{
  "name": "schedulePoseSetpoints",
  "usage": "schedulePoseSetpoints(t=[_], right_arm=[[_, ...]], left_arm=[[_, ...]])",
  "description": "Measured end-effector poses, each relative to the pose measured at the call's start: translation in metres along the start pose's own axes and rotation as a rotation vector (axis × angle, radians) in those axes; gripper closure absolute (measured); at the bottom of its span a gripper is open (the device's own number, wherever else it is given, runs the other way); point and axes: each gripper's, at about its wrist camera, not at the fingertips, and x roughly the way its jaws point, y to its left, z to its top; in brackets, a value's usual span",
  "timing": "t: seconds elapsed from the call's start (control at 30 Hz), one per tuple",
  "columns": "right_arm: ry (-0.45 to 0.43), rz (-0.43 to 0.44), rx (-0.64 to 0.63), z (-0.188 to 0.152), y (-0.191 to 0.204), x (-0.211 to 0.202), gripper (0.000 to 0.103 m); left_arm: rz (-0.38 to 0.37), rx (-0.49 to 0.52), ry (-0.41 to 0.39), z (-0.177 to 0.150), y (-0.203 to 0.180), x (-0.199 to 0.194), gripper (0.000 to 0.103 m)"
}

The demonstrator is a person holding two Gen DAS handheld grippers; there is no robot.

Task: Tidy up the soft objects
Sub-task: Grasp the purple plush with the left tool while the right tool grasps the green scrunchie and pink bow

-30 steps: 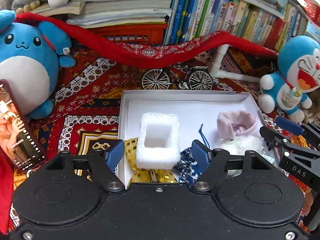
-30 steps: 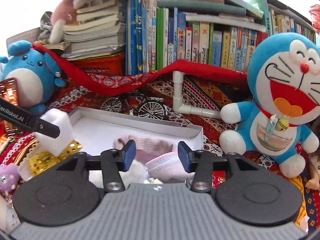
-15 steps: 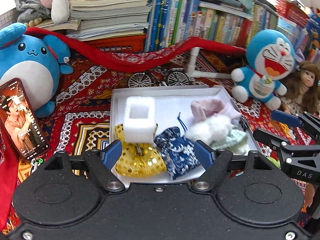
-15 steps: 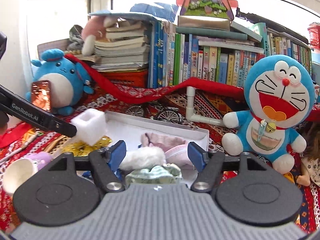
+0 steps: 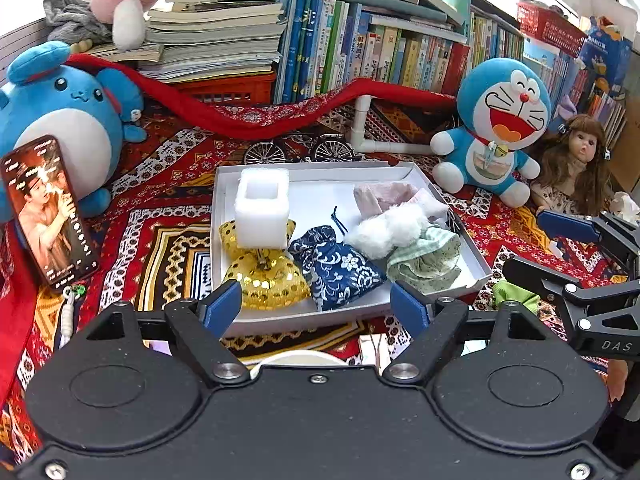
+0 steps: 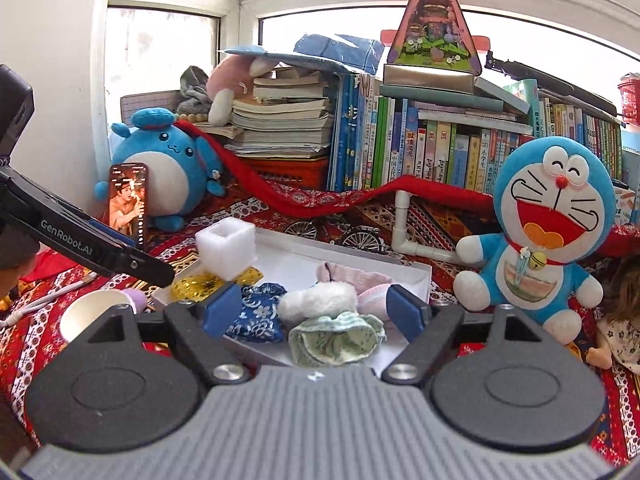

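The white tray holds the foam cube, gold pouch, navy pouch, white fluff and green cloth. The left gripper is released and empty; the right gripper is opening, also empty. The sorting seems nearly finished.

Black left gripper, grey-ribbed right gripper, blue fingers.

On a bright patterned cloth: white box, two blue plush toys, phone, doll, tiny bike, paper cup.
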Motion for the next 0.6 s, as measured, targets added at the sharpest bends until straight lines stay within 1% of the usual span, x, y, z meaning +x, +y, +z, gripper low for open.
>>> schedulePoseSetpoints(t=[0.2,0.4,0.6], right_arm=[[0.012,-0.015,0.016,-0.011,-0.005,-0.008,0.015],[0.032,-0.039,0.038,-0.023,-0.015,-0.015,0.015],[0.054,-0.057,0.067,-0.036,-0.024,-0.019,0.015]], left_arm=[[-0.005,-0.047,-0.02,-0.013,0.016,-0.015,0.022],[0.045,-0.091,-0.038,-0.023,0.039,-0.025,0.022],[0.084,-0.162,-0.023,-0.036,0.066,-0.022,0.022]])
